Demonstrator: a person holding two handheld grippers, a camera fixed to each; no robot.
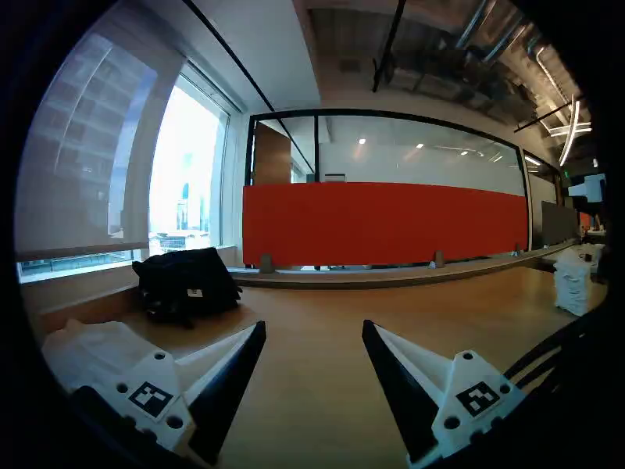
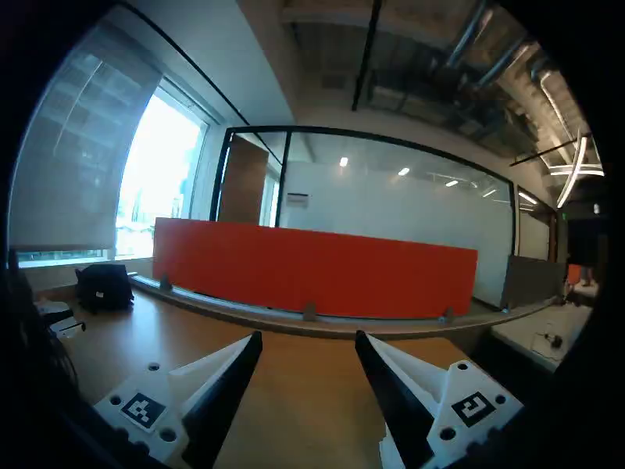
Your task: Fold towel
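A white towel (image 1: 86, 348) lies crumpled on the wooden desk (image 1: 328, 391) at the lower left of the left gripper view, partly hidden behind the left finger. My left gripper (image 1: 313, 324) hovers over bare desk beside it, open, with nothing between its fingers. A stack of folded white cloth (image 1: 576, 280) stands at the desk's right edge. In the right gripper view my right gripper (image 2: 308, 334) is open and empty above the wooden desk (image 2: 312, 406). A small white item (image 2: 55, 313) lies far left there; I cannot tell what it is.
A black bag (image 1: 187, 285) sits at the back left of the desk, also seen as the black bag (image 2: 103, 285). A red divider panel (image 1: 383, 223) runs along the desk's far edge. A window (image 1: 183, 187) is on the left. Another light desk (image 2: 547, 328) stands at right.
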